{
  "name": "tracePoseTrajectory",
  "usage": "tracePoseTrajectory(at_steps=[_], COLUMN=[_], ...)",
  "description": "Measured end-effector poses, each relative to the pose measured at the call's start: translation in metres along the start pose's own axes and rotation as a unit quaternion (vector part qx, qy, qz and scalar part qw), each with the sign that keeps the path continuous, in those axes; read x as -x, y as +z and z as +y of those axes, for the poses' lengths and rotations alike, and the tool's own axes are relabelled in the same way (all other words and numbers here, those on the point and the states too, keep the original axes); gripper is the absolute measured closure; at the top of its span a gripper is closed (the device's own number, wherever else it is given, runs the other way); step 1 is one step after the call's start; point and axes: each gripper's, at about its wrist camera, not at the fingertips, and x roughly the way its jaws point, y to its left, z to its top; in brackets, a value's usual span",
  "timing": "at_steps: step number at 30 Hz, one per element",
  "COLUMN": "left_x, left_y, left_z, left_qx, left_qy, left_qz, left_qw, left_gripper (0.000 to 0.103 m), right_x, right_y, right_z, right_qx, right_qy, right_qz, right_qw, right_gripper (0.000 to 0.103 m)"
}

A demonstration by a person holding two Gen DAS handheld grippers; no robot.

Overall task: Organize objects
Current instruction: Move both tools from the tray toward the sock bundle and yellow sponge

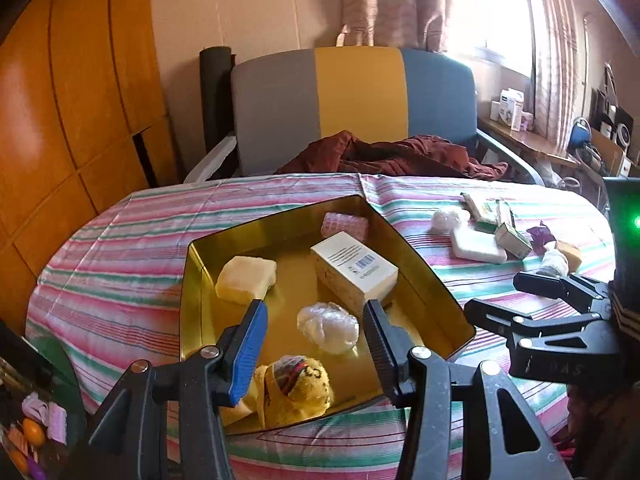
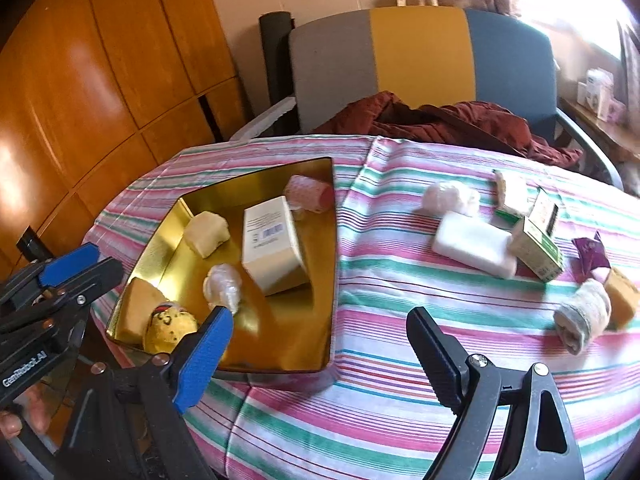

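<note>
Both claws released, nothing held. Left gripper (image 1: 314,344) hangs over the near end of the gold tin (image 1: 440,276), jaws spread wide, a clear-wrapped white ball (image 1: 328,326) on the tin floor right between the tips, a yellow patterned bundle (image 1: 298,390) just below them. Tin also holds a cream carton (image 1: 354,266) lying flat with its long axis running from the near-right wall toward the far corner, a pale yellow block (image 1: 246,280) by the left wall and a pink roll (image 1: 346,226) at the far corner. Right gripper (image 2: 320,344) is over bare striped cloth at the near edge of the table (image 2: 380,400), just right of the tin's right wall, jaws wide apart. Loose items still out sit toward the table's right edge: white bar (image 2: 474,254), wrapped white ball (image 2: 452,196), green-and-white boxes (image 2: 538,254), purple wrapper (image 2: 588,258), rolled grey-white sock (image 2: 584,316) touching a tan block (image 2: 622,300). Key relation: the loose cluster lies ahead and to the right of the right claw, well apart from the left one, so the right hand is likely the picker. Sock is nearest, its long axis runs diagonally near-left to far-right, roughly along the finger line, so the wrist probably needs a turn to close across it. White bar lies longways across the view, easier straight-on. Tin is to the left for the drop.
</note>
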Motion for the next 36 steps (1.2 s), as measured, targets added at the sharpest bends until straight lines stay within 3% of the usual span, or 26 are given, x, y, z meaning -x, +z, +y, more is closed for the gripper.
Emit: tracePoseTrajectory(at_steps=[10, 22, 36], left_x=[-0.002, -0.006, -0.027], left_y=[0.004, 0.01, 0.03], left_z=[-0.026, -0.063, -0.124], left_qx=[-0.038, -0.088, -0.131], left_qy=[-0.015, -0.043, -0.135], left_qz=[0.001, 0.001, 0.017], left_qw=[0.9991, 0.9951, 0.9819], left_gripper=[0.053, 0.053, 0.053], right_x=[0.009, 0.032, 0.061], right_y=[-0.001, 0.004, 0.012], right_z=[-0.04, -0.122, -0.239], right_qx=[-0.037, -0.096, -0.146], right_qy=[-0.031, -0.099, -0.214], right_qz=[-0.006, -0.007, 0.006], right_qw=[0.999, 0.99, 0.966], right_gripper=[0.013, 0.013, 0.013])
